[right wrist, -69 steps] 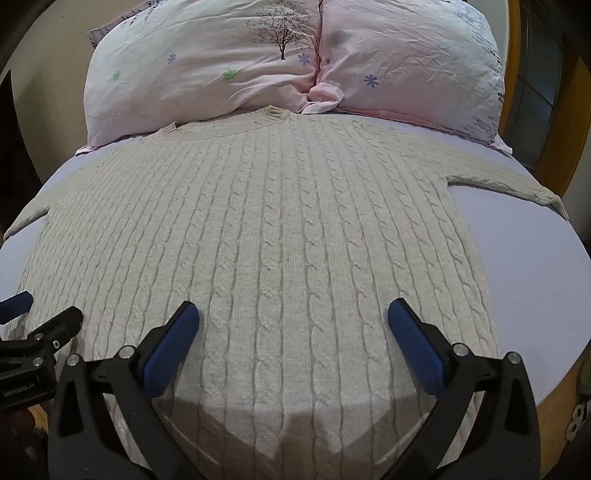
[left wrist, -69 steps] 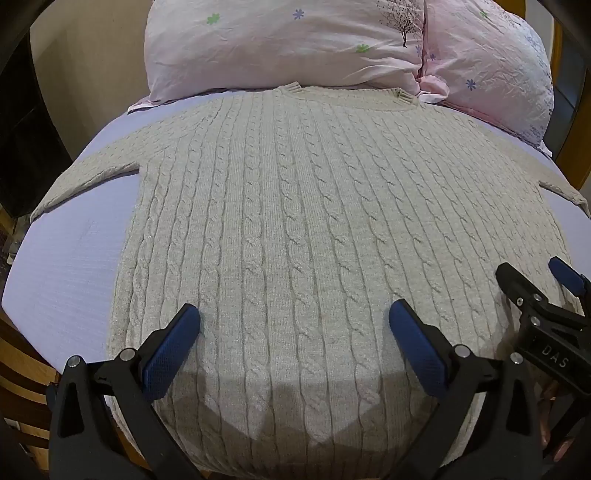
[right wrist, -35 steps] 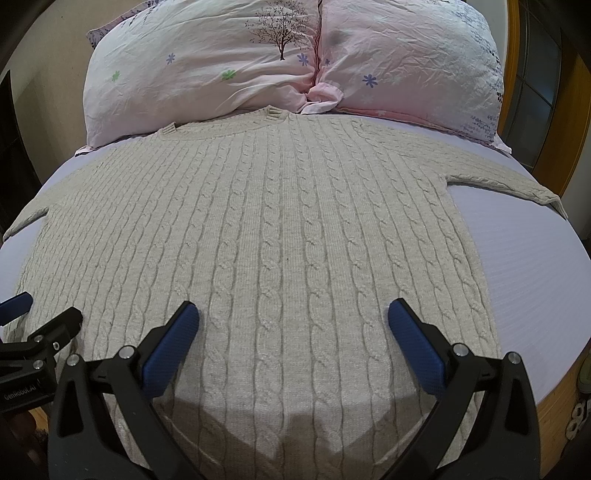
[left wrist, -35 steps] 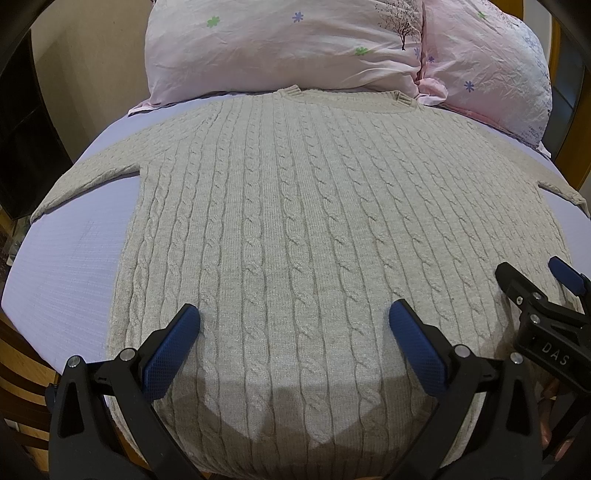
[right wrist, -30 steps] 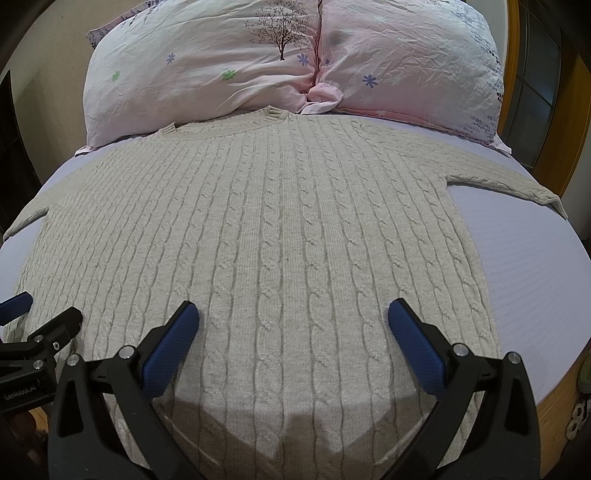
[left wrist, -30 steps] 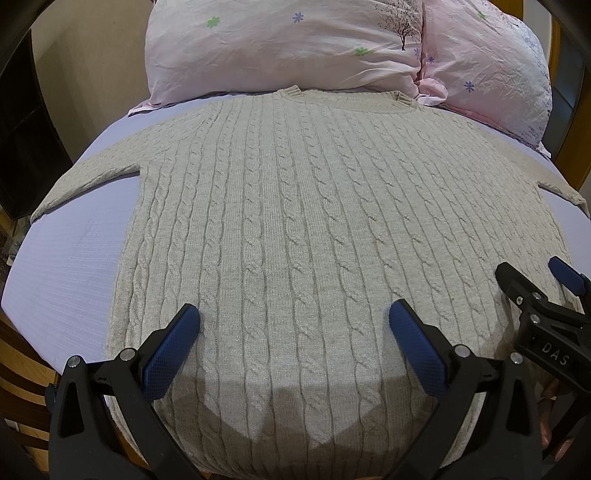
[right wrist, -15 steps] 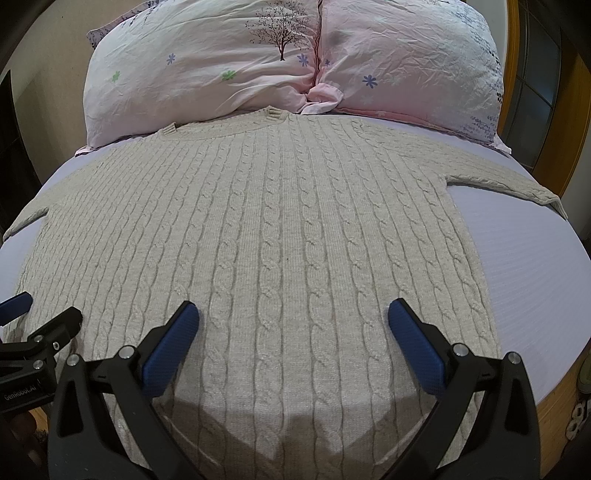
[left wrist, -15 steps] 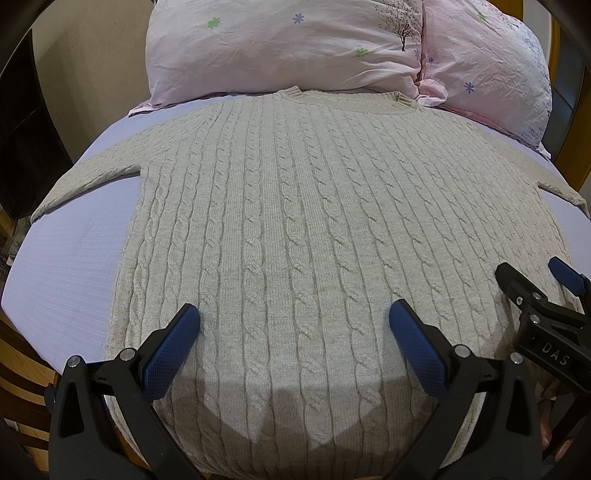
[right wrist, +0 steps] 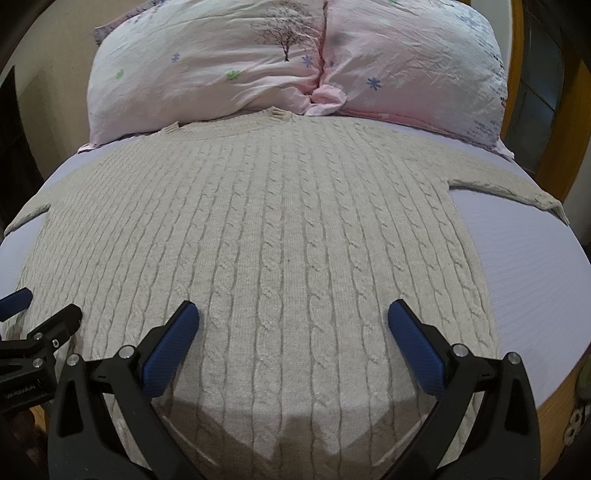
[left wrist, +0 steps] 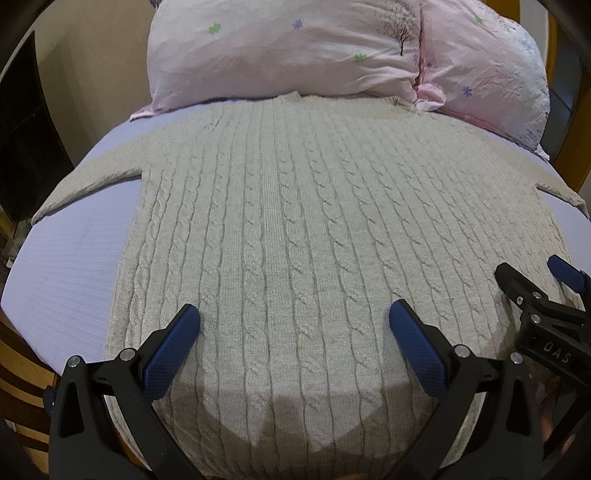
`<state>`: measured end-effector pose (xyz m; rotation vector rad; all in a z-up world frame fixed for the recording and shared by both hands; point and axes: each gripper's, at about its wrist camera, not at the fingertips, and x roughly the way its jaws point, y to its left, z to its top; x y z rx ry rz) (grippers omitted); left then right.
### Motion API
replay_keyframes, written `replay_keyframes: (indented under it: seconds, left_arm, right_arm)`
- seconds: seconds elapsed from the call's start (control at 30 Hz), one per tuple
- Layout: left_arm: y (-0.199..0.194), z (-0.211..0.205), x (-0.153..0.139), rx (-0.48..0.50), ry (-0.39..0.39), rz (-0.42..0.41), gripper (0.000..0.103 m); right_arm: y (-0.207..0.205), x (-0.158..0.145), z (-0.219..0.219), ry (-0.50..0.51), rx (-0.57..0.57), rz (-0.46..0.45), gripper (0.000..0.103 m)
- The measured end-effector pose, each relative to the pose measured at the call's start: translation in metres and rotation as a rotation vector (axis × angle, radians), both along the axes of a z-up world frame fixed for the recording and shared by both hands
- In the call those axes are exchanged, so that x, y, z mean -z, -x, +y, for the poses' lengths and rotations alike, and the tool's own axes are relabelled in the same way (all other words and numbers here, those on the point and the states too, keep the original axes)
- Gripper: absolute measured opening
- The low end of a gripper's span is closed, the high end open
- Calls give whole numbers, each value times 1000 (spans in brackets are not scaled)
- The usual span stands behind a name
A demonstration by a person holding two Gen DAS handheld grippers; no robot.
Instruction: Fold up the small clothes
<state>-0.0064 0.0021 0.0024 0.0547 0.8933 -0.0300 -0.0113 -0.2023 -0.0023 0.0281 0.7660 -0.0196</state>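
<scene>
Lavender sheeting covers the bed (left wrist: 66,266), with dark furniture (left wrist: 22,140) beyond its left edge and a wooden frame (right wrist: 554,417) showing at the right. On the sheet a beige cable-knit sweater (left wrist: 295,229) lies flat and spread face up, its collar (right wrist: 277,115) touching the pillows and its hem near the cameras. Its left sleeve (left wrist: 88,181) stretches out toward the left edge of the bed, and the right sleeve (right wrist: 517,188) reaches toward the right edge. Over the hem on the left side hovers the left hand-held gripper (left wrist: 295,323), its blue-padded fingers (left wrist: 173,347) spread wide with nothing between them. Just beside it, over the right part of the hem, the right hand-held gripper (right wrist: 293,321) is likewise spread wide and holds nothing. Two pink flowered pillows (right wrist: 221,66) lean side by side at the head of the bed, the left one printed with a small tree (right wrist: 282,35).
</scene>
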Motion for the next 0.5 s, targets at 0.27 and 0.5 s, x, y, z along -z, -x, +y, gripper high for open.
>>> replay_keyframes:
  seconds: [0.27, 0.5]
  left_arm:
    - [1, 7, -8, 33, 22, 4, 102]
    - [-19, 37, -41, 79, 142, -177, 102]
  right_arm:
    - [9, -51, -90, -189, -37, -101, 101]
    - [-42, -66, -314, -398, 543, -121, 67]
